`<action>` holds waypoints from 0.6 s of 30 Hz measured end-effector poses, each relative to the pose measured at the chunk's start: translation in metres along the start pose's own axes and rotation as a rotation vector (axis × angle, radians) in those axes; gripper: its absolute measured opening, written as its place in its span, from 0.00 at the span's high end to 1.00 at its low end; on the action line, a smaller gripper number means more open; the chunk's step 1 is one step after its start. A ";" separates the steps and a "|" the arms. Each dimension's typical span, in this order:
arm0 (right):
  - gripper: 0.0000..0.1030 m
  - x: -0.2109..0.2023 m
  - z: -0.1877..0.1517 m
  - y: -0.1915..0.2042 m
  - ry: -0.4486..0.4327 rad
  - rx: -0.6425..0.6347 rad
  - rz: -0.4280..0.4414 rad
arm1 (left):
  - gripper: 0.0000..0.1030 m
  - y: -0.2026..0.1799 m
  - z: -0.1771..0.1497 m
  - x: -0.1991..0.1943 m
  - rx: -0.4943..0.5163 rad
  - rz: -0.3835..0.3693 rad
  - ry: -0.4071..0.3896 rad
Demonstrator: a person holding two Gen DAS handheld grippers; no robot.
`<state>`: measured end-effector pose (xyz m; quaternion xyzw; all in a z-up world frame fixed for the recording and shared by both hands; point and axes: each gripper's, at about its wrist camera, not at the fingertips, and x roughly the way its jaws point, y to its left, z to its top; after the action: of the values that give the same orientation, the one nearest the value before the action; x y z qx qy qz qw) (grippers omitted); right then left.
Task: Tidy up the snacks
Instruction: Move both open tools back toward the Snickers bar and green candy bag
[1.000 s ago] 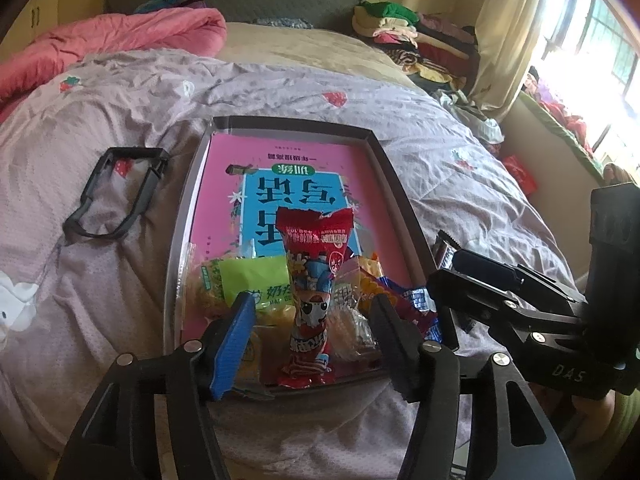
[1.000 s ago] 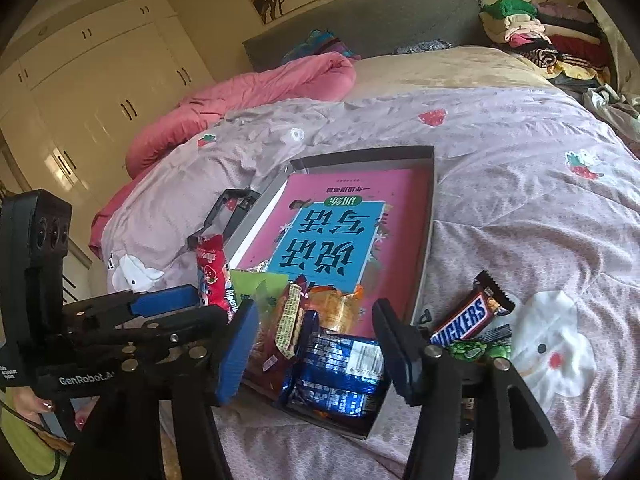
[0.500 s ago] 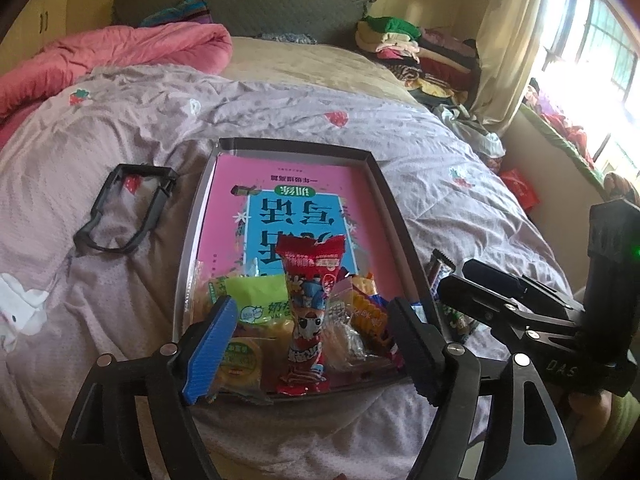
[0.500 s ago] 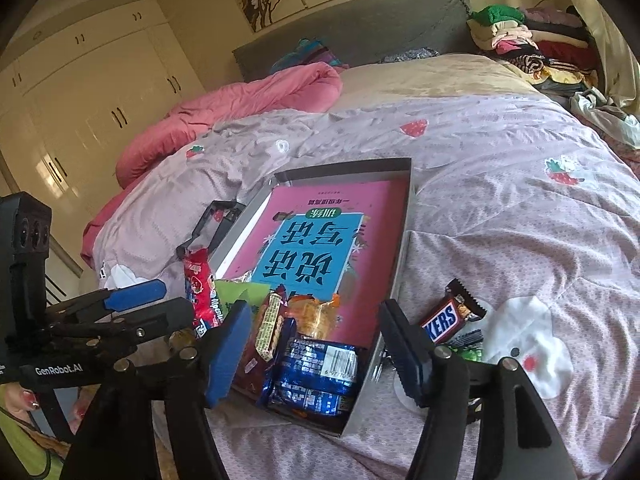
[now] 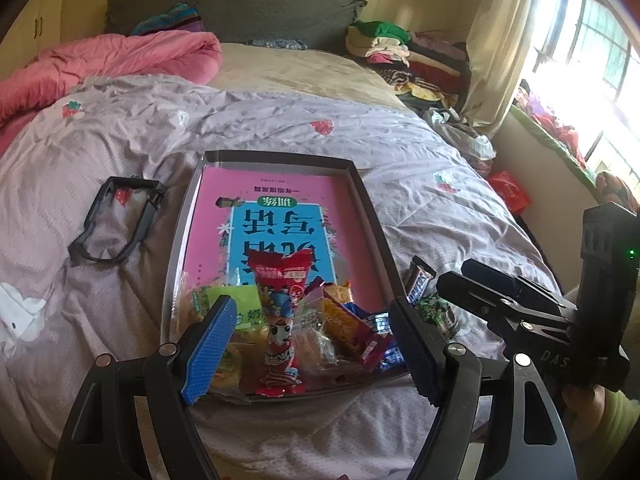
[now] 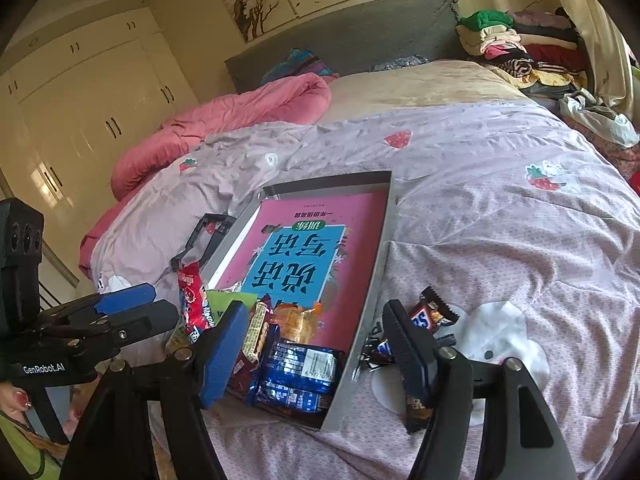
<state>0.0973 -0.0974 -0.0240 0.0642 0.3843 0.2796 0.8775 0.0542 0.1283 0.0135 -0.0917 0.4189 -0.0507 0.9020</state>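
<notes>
- Your left tongs (image 5: 310,344) sit nearest, jaws wide, nothing clamped. They opened further within the last second and hover over the near end of the tray (image 5: 276,158); the red snack tube (image 5: 280,312) shows between them, untouched.
- Your right tongs (image 6: 314,350) have just been opening too, about half spread, empty. The blue wrapper pack (image 6: 298,376) in the tray's near corner lies in the gap, no pad on it.
- Step, as I read it: snack dropped in the tray, both tongs clear, next pick pending.
- Snacks are piled at the tray's near end, on top of the pink book (image 5: 276,216).
- Still loose on the bed just right of the tray: Snickers bar (image 6: 434,314), plus a green-wrapped sweet (image 5: 434,312).
- Next move: swing your right tongs right, over the tray wall, and close across the Snickers bar's short width.
- Further out: black frame (image 5: 116,218) left of the tray, not a snack.
</notes>
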 end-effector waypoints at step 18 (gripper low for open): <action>0.32 -0.031 0.001 -0.040 -0.028 0.060 -0.066 | 0.23 -0.033 0.004 -0.007 0.061 -0.027 -0.005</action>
<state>0.0989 -0.1478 -0.0165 0.0819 0.3821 0.2381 0.8892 0.0525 0.0975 0.0284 -0.0701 0.4137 -0.0755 0.9045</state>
